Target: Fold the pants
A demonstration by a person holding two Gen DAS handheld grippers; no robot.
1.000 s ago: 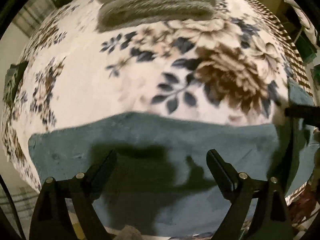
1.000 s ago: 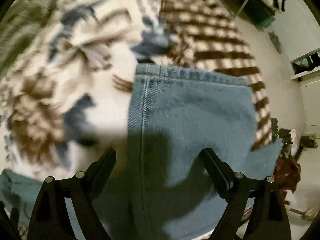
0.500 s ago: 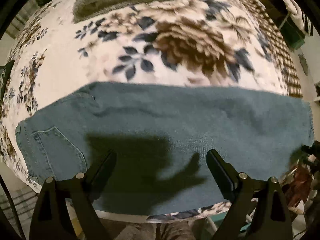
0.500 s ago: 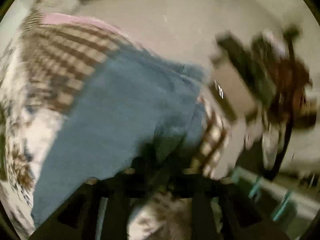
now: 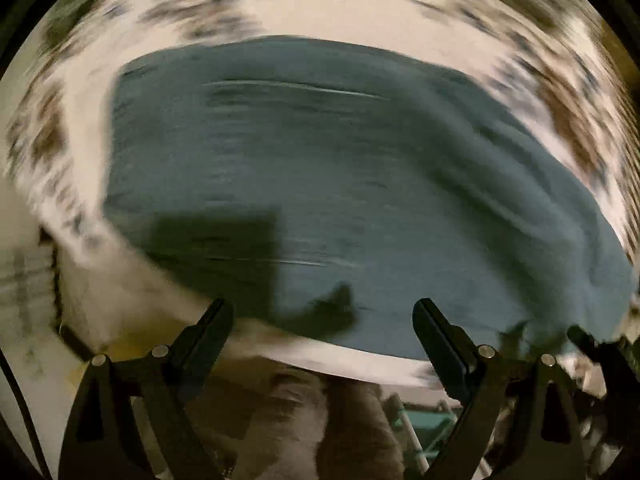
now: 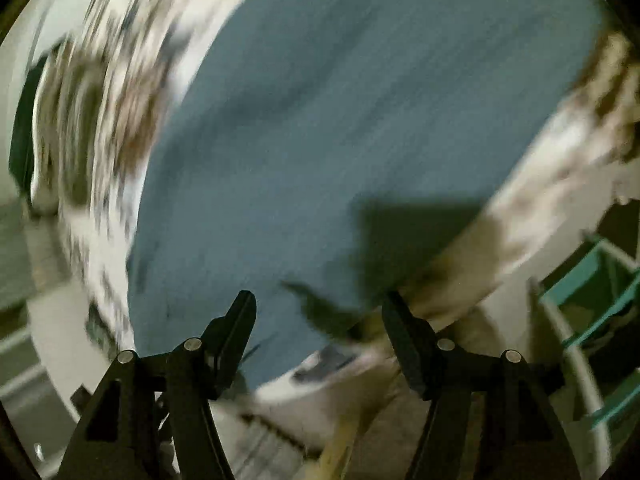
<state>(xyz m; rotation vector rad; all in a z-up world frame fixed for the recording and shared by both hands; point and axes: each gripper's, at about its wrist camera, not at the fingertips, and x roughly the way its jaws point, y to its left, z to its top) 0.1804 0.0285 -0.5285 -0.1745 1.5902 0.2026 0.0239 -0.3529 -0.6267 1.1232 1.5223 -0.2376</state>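
Both cameras have swung since half a second ago, and the blue denim pants [image 5: 360, 184] now fill most of each view, smeared by motion blur. They lie flat on the cream blanket with brown and dark blue flowers [image 5: 320, 4], reaching down to its near edge, where a strip of blanket shows below the denim. In the left wrist view the pants stretch across the bed from the left side to the far right edge.

Left gripper [image 5: 322, 316] hangs over the near edge of the pants with its fingers spread wide and nothing between them; its dark shadow falls on the denim just ahead. Right gripper [image 6: 318, 310] is likewise released, jaws apart and empty, over the near corner of the pants [image 6: 340, 120], its shadow crossing cloth and blanket [image 6: 100, 92] alike.

Off the bed at the right, a teal frame [image 6: 600, 280] stands near the floor, too blurred to identify.
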